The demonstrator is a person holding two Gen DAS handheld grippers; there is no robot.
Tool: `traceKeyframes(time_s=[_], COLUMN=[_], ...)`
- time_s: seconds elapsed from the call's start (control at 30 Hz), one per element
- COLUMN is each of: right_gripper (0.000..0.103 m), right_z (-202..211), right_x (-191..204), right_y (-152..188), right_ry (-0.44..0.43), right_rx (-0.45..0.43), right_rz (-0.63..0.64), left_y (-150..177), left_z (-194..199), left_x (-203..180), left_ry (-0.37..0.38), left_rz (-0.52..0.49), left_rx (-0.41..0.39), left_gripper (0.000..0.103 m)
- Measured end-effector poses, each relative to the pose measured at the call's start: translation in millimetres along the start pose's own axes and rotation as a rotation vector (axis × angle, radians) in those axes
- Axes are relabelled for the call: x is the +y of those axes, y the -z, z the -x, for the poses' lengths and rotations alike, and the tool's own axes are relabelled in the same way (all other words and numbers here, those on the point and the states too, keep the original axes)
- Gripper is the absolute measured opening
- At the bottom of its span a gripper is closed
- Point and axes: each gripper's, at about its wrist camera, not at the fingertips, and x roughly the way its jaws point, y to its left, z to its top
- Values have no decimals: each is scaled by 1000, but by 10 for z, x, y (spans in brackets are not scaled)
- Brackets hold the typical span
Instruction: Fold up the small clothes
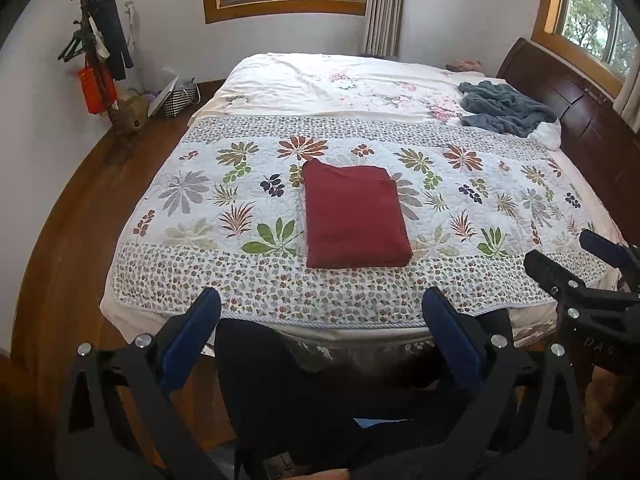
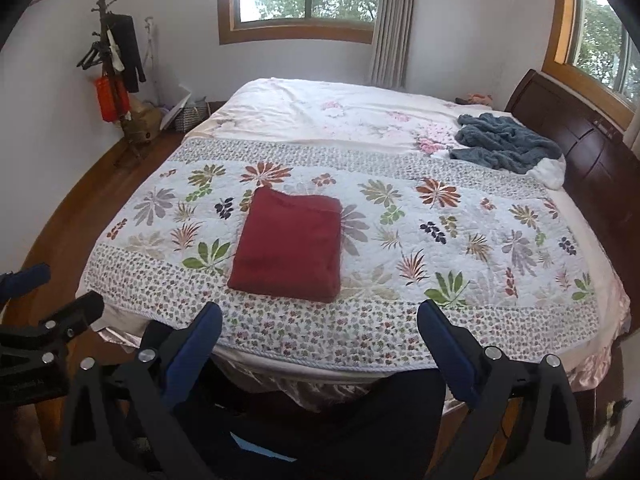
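Bed (image 1: 280, 80): large, fills the middle of both views; dark wooden headboard (image 1: 560, 92) along its right side.
Quilt (image 1: 200, 272): floral, spread flat over the near half of the bed; its quilted surface should give some grip under cloth.
White floral sheet (image 1: 320, 80): covers the far half, lightly creased.
Blue-grey blanket (image 1: 504, 106): crumpled near the headboard, well apart from the task's item; judged no hindrance.
Red garment (image 1: 354, 216): lies on the quilt near the bed's front edge, centre-left, already in a neat rectangular fold, several layers thick.
Handling, judged: soft, light, limp, not fragile; layers may slide apart if lifted by one corner only.
Hold points, judged: the two near corners, or the near edge pinched through all layers; the far right corner shows a slight step where layers overlap.
Coat stand (image 1: 94, 56): in the left corner on the floor, hung with dark clothing and a red bag; out of reach of the work.
Basket (image 1: 180, 100): striped, on the floor by the far wall; clear of the work.
Left gripper (image 1: 322, 316): spread wide, holding nothing, short of the bed's front edge.
Right gripper (image 2: 320, 322): likewise spread wide and empty, at the bed's front edge, just right of the garment.
Obstructions: none seen between either gripper and the garment.
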Motion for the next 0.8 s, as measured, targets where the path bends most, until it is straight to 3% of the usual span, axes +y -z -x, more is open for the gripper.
traceKeyframes(time_s=[0.8], right_gripper=[99], right_z=[-149], right_x=[35], right_y=[-44], right_ry=[-19], right_rx=[16], right_rz=[-15], left_y=[-62], left_z=[-118], left_x=[25], left_ry=[-5], left_rz=[-1], left_rx=[25], left_gripper=[100])
